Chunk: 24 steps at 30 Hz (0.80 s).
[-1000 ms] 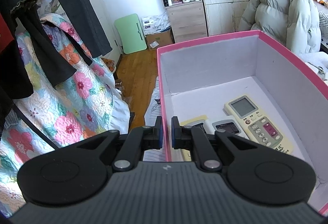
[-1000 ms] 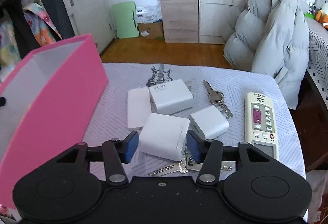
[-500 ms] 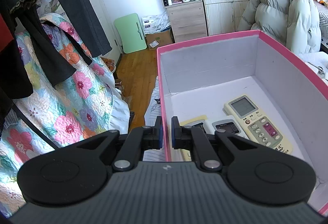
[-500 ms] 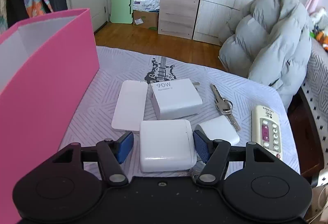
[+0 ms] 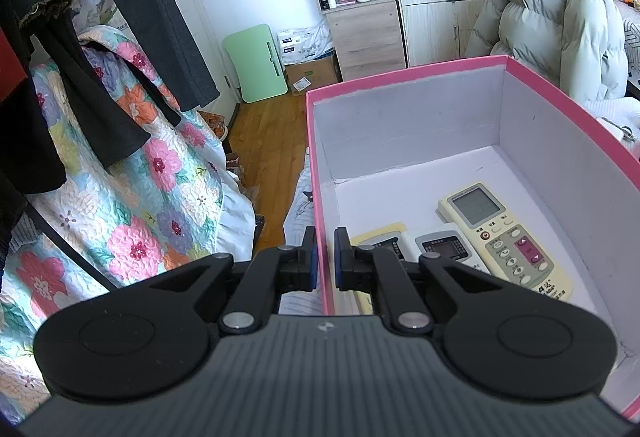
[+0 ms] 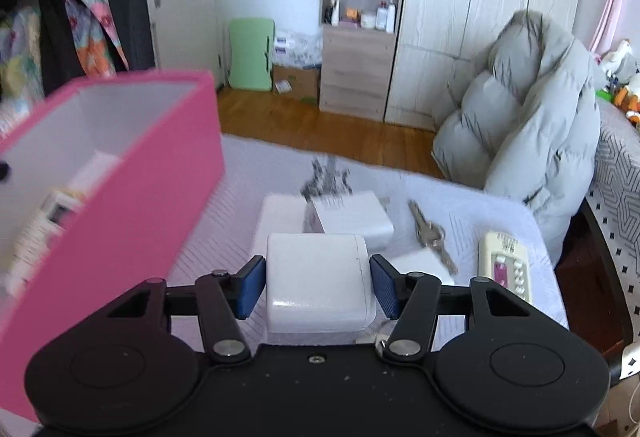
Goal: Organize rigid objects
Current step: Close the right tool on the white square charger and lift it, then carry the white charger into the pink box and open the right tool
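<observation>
Sitting between right claw (image 6: pixel 318 287) fingers, white charger (image 6: pixel 318 289), pink box (image 6: pixel 120 189) left

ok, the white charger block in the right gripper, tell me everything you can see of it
The white charger block is a glossy, rounded-corner plastic cuboid with a faint seam near its right edge. No prongs or markings show. It sits between the right gripper pads, apparently clamped and raised off the table, broad face up, right of the pink box. Its underside is hidden.

White walls, wooden floor (image 6: pixel 320 125); open shelf unit (image 6: pixel 362 17) and pale wardrobe (image 6: pixel 480 37) at frame top; grey puffer jacket (image 6: pixel 528 125) at right.
</observation>
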Tool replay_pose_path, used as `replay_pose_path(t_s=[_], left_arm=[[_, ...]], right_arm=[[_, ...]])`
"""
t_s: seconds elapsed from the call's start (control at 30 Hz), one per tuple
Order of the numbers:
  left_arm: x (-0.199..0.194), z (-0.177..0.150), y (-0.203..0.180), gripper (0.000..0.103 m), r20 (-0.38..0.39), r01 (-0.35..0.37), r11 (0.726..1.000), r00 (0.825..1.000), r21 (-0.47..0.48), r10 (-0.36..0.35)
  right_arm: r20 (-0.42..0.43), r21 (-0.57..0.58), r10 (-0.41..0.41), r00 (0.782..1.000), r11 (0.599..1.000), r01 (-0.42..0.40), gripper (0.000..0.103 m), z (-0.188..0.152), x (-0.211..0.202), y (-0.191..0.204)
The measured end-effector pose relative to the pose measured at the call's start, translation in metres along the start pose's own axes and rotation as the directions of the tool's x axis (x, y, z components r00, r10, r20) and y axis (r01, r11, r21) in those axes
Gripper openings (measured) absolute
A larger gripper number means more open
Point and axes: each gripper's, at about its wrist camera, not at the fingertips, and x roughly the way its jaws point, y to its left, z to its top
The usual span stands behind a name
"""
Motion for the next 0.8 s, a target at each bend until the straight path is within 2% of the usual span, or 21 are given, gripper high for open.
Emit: replay_pose_path(t_s=[0.07,0.13,0.2,0.27,0.33,0.4,0.57,0.7,0.73,0.8], left_arm=[[0.000,0.001,0.000,0.006,0.000,0.003,1.000,1.000,-0.003,-0.003],[0.000,0.001,-0.001,0.006,0.000,0.002,1.000,1.000,0.003,-0.002],[0.000,0.001,-0.001,0.006,0.000,-0.001,1.000,1.000,0.004,0.001],[0.000,0.002,0.000,0.006,0.003,-0.005,1.000,1.000,0.002,0.005],[0.000,0.001,0.001,0.006,0.005,-0.003,1.000,1.000,-0.006,0.003],[0.000,0.001,0.004,0.006,0.007,0.010,1.000,1.000,-0.016,-0.010],[0.000,0.000,0.009,0.006,0.000,0.028,0.999,1.000,-0.043,-0.028],[0.000,0.000,0.010,0.006,0.001,0.031,0.998,1.000,-0.046,-0.031],[0.000,0.000,0.010,0.006,0.001,0.034,0.998,0.999,-0.049,-0.034],[0.000,0.000,0.010,0.006,0.000,0.036,0.998,0.999,-0.052,-0.036]], right_arm=[[0.036,0.008,0.051,0.998,0.999,-0.052,0.062,0.011,-0.018,0.005],[0.069,0.020,0.140,0.988,0.990,-0.142,0.062,0.024,-0.039,0.013],[0.095,0.026,0.255,0.962,0.966,-0.259,0.062,0.036,-0.059,0.025],[0.098,-0.015,0.351,0.931,0.936,-0.351,0.062,0.043,-0.071,0.045],[0.068,-0.049,0.434,0.898,0.901,-0.431,0.062,0.047,-0.072,0.068],[0.003,-0.087,0.495,0.869,0.866,-0.493,0.062,0.047,-0.063,0.094],[-0.199,-0.083,0.514,0.834,0.839,-0.537,0.062,0.038,-0.019,0.132],[-0.289,0.096,0.541,0.790,0.837,-0.538,0.062,0.036,0.018,0.132],[-0.296,0.110,0.537,0.790,0.841,-0.530,0.062,0.035,0.023,0.133],[-0.297,0.121,0.510,0.808,0.859,-0.498,0.062,0.034,0.031,0.138]])
